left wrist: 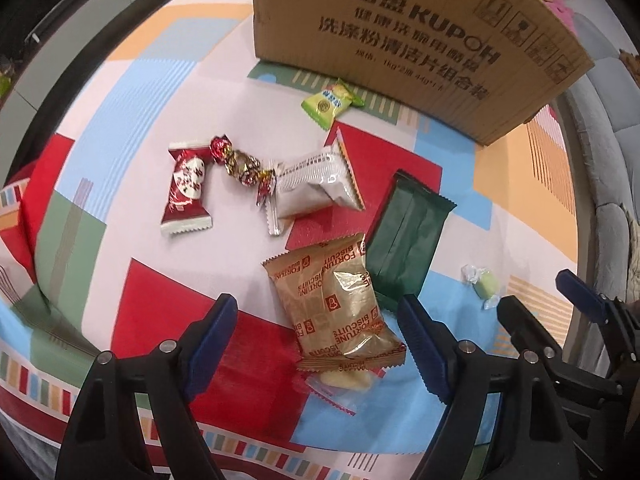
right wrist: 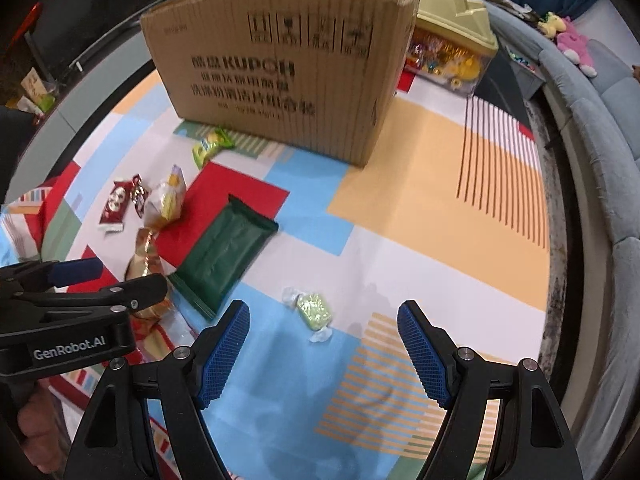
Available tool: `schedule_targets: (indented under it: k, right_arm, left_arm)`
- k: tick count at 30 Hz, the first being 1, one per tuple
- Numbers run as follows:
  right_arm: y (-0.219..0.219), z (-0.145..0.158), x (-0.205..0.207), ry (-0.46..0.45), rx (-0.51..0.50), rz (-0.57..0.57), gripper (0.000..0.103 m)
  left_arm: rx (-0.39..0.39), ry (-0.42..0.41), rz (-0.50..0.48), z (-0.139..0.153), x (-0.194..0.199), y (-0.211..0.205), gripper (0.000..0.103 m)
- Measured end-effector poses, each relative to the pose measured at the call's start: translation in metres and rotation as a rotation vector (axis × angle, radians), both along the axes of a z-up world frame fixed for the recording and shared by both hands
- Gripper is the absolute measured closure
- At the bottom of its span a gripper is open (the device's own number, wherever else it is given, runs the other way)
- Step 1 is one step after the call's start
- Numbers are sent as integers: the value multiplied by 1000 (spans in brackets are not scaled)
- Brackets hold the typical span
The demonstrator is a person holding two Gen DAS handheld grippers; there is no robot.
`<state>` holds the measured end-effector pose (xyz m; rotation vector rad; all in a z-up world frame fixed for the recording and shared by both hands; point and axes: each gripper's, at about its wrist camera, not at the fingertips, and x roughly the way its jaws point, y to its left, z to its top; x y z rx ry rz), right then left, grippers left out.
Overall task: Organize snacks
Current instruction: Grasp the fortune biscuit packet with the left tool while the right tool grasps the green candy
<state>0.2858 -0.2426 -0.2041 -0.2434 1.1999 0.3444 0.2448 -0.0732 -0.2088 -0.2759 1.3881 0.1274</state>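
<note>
Two tongs hang spread wide and empty above the patchwork cloth. The left gripper straddles a gold biscuit packet without touching it; a green wrapper lies just beyond. A pale green candy sits just ahead of the right gripper, with the cardboard box farther ahead.

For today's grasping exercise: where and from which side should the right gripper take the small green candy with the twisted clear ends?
Grip the green candy across its blocky middle, coming straight down from above. It lies flat on the tablecloth, clear of other snacks; its twisted clear ends look too thin and floppy to hold. The right gripper is open, probably wide enough to straddle it.
</note>
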Motion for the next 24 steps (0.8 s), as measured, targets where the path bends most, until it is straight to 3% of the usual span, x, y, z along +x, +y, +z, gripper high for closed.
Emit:
schedule_targets:
  k: [7, 18, 20, 24]
  right_arm:
    - [3, -15, 6, 39, -19, 14, 31]
    - [4, -34, 10, 90, -25, 16, 41]
    - [3, -36, 10, 98, -23, 12, 45]
    - [2, -41, 12, 119, -18, 9, 64]
  left_arm:
    - [-59, 36, 36, -16, 1, 7, 28]
    - [-67, 30, 26, -24, 7, 10, 34]
    - [-65, 17, 30, -23, 6, 13, 38]
    - [-55, 9, 28, -23, 11, 7, 50]
